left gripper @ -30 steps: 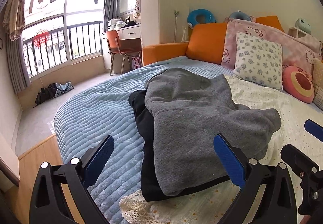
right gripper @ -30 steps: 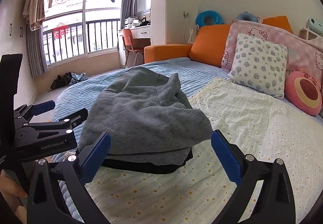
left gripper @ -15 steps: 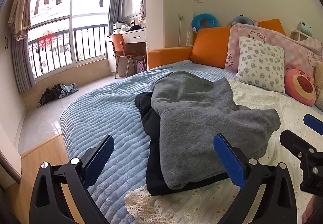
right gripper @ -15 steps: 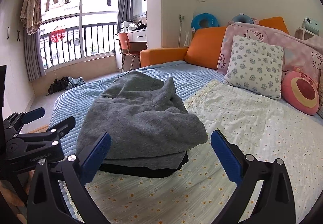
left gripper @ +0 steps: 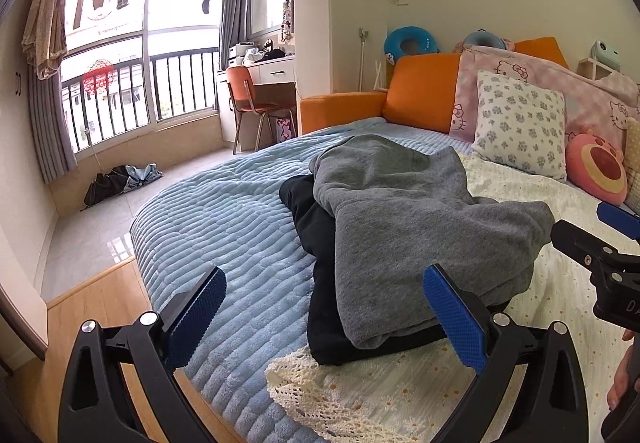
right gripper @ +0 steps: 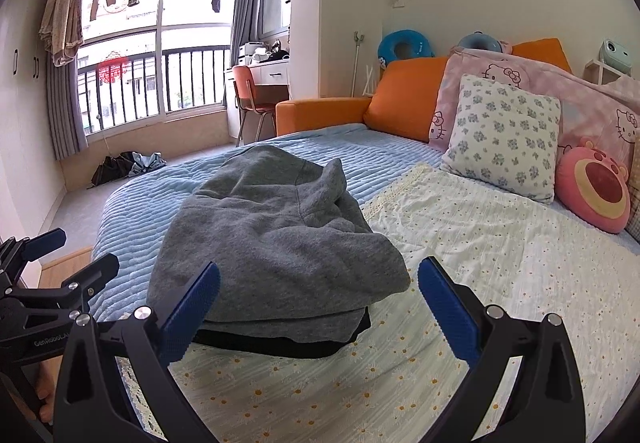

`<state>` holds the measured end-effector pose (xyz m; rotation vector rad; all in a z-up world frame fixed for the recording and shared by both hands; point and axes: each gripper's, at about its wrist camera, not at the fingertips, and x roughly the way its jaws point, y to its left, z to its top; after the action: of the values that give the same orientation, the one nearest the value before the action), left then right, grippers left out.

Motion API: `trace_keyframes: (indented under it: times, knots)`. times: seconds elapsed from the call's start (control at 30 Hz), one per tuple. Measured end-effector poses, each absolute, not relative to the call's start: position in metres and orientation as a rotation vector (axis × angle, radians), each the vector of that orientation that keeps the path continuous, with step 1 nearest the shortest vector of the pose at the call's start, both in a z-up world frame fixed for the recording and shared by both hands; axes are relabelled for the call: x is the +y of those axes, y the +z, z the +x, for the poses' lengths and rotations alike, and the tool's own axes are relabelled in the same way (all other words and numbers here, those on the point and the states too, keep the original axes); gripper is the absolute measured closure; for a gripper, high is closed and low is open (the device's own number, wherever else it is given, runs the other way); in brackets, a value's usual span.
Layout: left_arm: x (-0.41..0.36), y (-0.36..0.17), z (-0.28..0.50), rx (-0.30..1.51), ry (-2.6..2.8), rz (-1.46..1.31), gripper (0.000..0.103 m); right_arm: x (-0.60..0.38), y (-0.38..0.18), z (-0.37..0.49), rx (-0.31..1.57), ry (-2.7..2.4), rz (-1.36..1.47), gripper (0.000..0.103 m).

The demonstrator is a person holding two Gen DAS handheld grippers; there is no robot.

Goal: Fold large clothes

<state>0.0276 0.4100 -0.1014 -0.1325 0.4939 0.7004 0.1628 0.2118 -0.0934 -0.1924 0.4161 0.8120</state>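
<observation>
A folded grey sweatshirt (left gripper: 404, 227) lies on top of a folded black garment (left gripper: 320, 239) on the bed; the pile also shows in the right wrist view, grey (right gripper: 272, 239) over black (right gripper: 280, 343). My left gripper (left gripper: 324, 307) is open and empty, held just short of the pile's near left edge. My right gripper (right gripper: 318, 301) is open and empty, held just short of the pile's near right edge. Each gripper shows at the edge of the other's view: the right one (left gripper: 600, 243), the left one (right gripper: 52, 275).
The bed has a blue quilt (left gripper: 224, 219) and a white daisy-print sheet (right gripper: 480, 263) with a lace edge. Pillows (right gripper: 504, 135) and orange cushions (right gripper: 404, 99) line the headboard. A wood floor edge (left gripper: 92, 303), a chair (left gripper: 248, 103) and a dark heap (left gripper: 120, 183) lie to the left.
Both grippers have drawn back and risen a little from the pile, staying open; the clothes have not moved.
</observation>
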Motion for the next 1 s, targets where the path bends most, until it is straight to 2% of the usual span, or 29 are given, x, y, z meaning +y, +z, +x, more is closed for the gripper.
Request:
trace_keyframes:
  times: [1.0]
  knots:
    - [0.397, -0.09, 0.042, 0.461, 0.668, -0.087, 0.003, 0.208, -0.091, 0.162, 0.389, 0.796, -0.178, 0.005]
